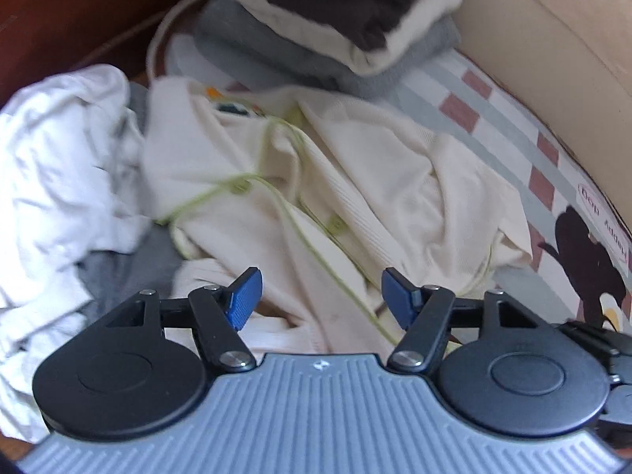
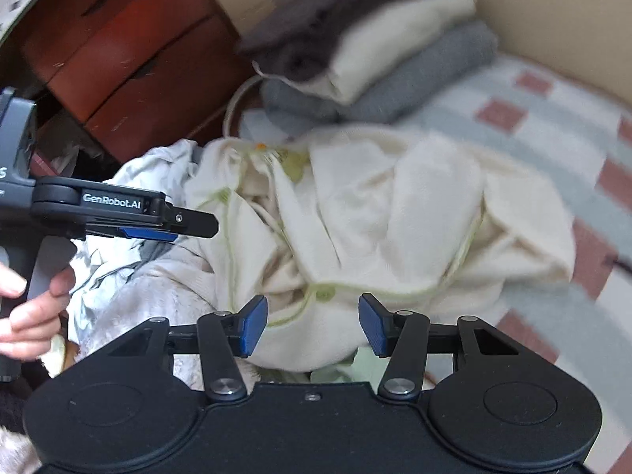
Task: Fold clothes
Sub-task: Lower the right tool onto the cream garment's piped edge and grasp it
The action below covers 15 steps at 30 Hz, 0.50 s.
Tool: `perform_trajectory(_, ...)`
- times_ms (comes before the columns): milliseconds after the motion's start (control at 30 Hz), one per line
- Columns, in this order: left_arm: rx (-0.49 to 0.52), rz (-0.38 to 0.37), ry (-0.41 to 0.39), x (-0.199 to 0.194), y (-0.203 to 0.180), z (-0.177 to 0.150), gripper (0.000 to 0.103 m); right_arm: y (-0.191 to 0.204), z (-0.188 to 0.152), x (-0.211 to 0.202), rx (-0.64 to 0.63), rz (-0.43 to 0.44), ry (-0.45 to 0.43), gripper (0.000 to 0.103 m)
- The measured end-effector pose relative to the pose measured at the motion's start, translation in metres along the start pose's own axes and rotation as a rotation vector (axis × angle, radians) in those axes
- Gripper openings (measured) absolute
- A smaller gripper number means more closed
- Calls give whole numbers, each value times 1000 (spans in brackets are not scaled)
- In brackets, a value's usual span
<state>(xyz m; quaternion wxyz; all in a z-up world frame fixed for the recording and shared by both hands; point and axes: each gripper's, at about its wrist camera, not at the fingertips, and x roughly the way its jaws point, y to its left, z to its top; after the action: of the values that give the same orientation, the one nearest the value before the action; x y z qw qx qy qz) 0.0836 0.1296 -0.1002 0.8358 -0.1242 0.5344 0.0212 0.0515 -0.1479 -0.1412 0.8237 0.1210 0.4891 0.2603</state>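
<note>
Blue pads of the left tool (image 1: pixel 319 296) stand wide apart with nothing between them, poised just over a cream cardigan (image 1: pixel 316 181) with green piping that lies crumpled on the bed (image 1: pixel 474 98). From the right wrist view the right tool (image 2: pixel 312 324) is likewise spread and empty, its pads framing a green button (image 2: pixel 324 294) near the garment's front edge; it seems aimed there to pick up the placket. In that view the left tool (image 2: pixel 170 225) appears side-on at the cardigan's left edge, held by a hand (image 2: pixel 31 296), so the pair look set to take the piece at two spots and spread it flat. A white garment (image 1: pixel 59 181) sits bunched to the left, touching the cardigan, with something grey beneath it, probably waiting its turn. Behind, toward the head of the bed, a stack (image 1: pixel 335 23) of folded brown, cream and grey pieces rests on the checked blanket, likely kept there, clear of the working space. A red-brown drawer unit (image 2: pixel 130 59) stands beyond the bed's left side. Folding of the cardigan looks not yet begun.
</note>
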Motion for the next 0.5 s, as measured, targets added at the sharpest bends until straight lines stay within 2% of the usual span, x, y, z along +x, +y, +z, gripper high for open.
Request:
perform_trajectory(133,6,41,59,27,-12,1,69,-29,-6,12,178,3,43,65)
perform_trajectory(200,-1,64,74,39,-13,4,71,-41,-8,15,263,37,51,67)
perform_trajectory(300,-32,92,95,57,-9,7,74,-55,-11,22,357,84,51,77)
perform_trajectory(333,-45,99,101,63,-7,8,71,-58,-13,26,379,100,45,77)
perform_trajectory(400,-43,8,77,64,-4,7,46,-65,-16,34,432,138,31,80)
perform_trajectory(433,-62,-14,85,64,-2,6,42,-70,-19,41,472,157,24,82)
perform_trajectory(467,-71,-15,92,64,-1,6,33,-75,-21,48,509,169,19,82)
perform_trajectory(500,-79,-15,99,65,1,6,30,-80,-22,55,537,175,15,82)
